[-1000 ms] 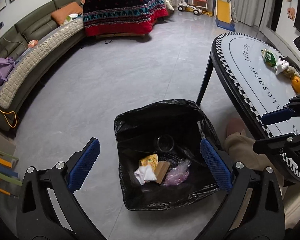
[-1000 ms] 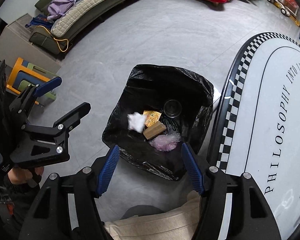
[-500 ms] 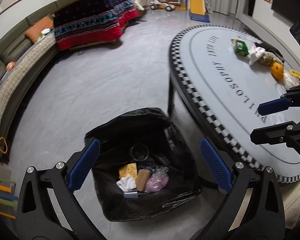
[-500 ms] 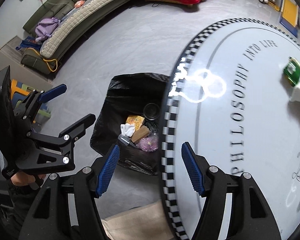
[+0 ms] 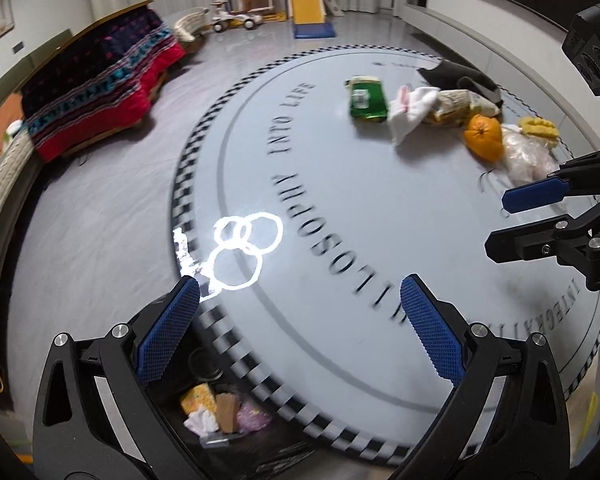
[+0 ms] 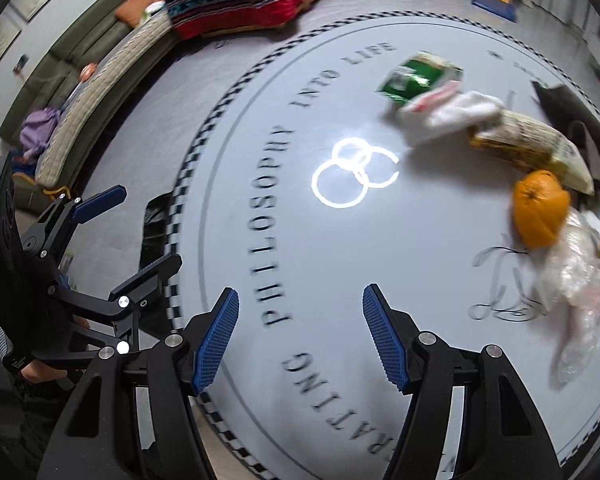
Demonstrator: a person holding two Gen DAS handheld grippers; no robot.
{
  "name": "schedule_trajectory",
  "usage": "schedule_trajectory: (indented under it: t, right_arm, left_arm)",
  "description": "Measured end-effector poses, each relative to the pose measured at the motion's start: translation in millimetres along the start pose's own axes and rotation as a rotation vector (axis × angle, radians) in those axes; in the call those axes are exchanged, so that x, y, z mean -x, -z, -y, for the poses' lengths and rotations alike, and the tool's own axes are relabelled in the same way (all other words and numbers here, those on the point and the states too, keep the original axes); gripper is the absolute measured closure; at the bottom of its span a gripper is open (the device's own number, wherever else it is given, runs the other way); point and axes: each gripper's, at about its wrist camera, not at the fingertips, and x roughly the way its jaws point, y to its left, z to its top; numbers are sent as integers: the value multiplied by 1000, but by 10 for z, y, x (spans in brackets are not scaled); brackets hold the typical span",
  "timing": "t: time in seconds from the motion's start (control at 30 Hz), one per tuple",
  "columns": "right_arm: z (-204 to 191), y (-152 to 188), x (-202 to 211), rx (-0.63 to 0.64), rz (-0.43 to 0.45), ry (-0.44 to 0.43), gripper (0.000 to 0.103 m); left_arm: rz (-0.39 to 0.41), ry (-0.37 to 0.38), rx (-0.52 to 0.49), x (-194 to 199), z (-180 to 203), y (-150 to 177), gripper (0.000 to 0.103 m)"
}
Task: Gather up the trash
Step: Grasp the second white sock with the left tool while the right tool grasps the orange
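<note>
Left claw (image 5: 300, 328) wide, right claw (image 6: 300, 332) wide, both empty; bin bag (image 5: 228, 432) holds wrappers, tissue.

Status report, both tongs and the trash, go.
Left tongs open, empty. Right tongs open, empty, over the table. Trash pile on table's far side, untouched; bin below the near edge. Path clear.

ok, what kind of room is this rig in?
Most likely a home living room that doubles as a play area. A long curved green sofa runs along the wall, a yellow toy slide and a ride-on toy car stand at the far end, and litter lies on a grey oval table with a checkered rim.
</note>
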Motion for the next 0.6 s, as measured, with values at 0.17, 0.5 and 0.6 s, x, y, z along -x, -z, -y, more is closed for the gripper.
schedule_trajectory:
  t: [0.17,0.5,0.6]
  right_arm:
    - [424,-65,97,-53,16,33,36]
    - [1153,-318,170,-148,32,86,36]
    - [1346,-452,150,-169,42,108,36]
  left_arm:
    - [-12,46,-42,-227,262,-282,6]
    - [-36,174,-41,-754,626,-884,6]
    - [-52,183,-55,-946,704,-1007,6]
